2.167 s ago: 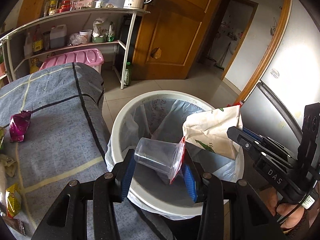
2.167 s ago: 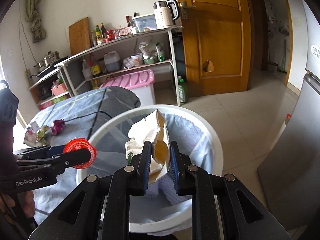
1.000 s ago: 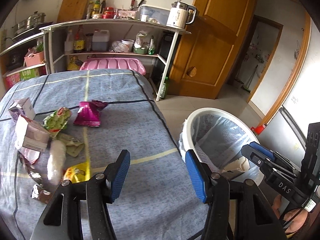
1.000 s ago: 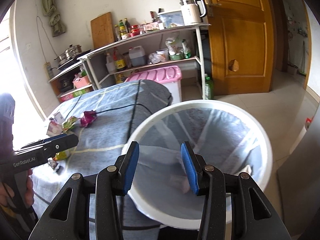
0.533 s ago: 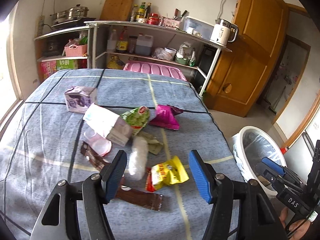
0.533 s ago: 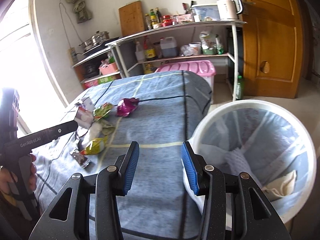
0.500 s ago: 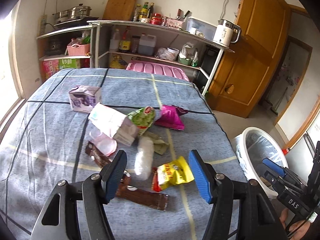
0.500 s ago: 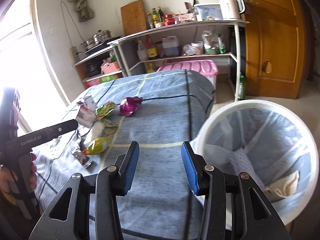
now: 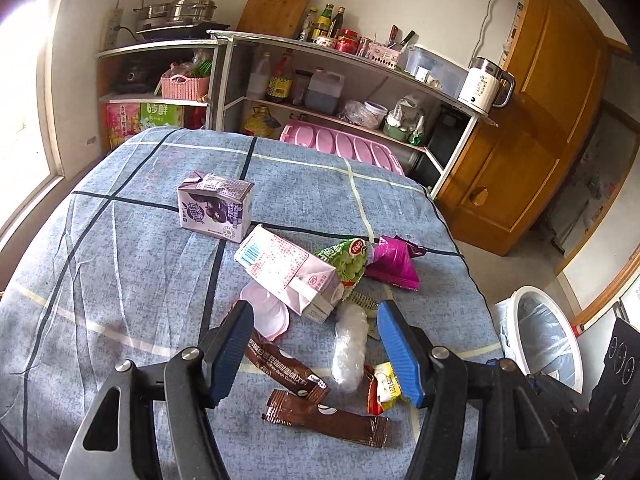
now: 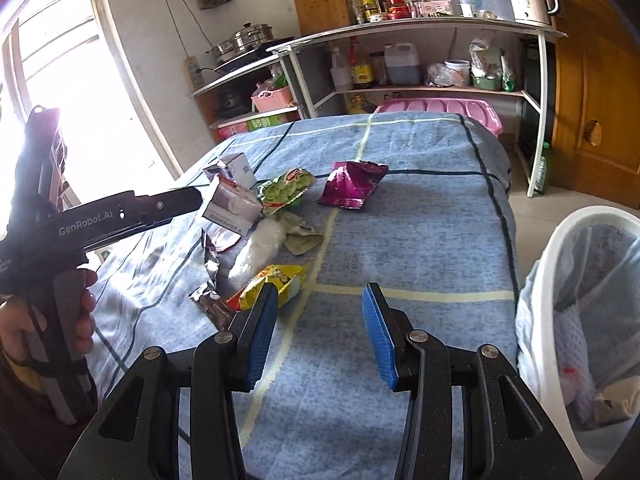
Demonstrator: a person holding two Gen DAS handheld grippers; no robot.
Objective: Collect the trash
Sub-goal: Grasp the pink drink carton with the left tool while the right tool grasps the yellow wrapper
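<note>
The left gripper [image 9: 316, 350] is hanging over the litter on the blue tablecloth [image 9: 120, 248], fingers spread wide and holding nothing. Between them are lying a pink-and-white carton [image 9: 288, 272], a clear crumpled wrapper [image 9: 350, 348] and two brown sachets [image 9: 326, 418]. The right gripper [image 10: 318, 336] is hovering near the table's edge, jaws apart and empty, with a yellow packet [image 10: 276, 282] just beside its left pad. The white bin [image 10: 580, 320] is standing off to the right, trash already inside.
</note>
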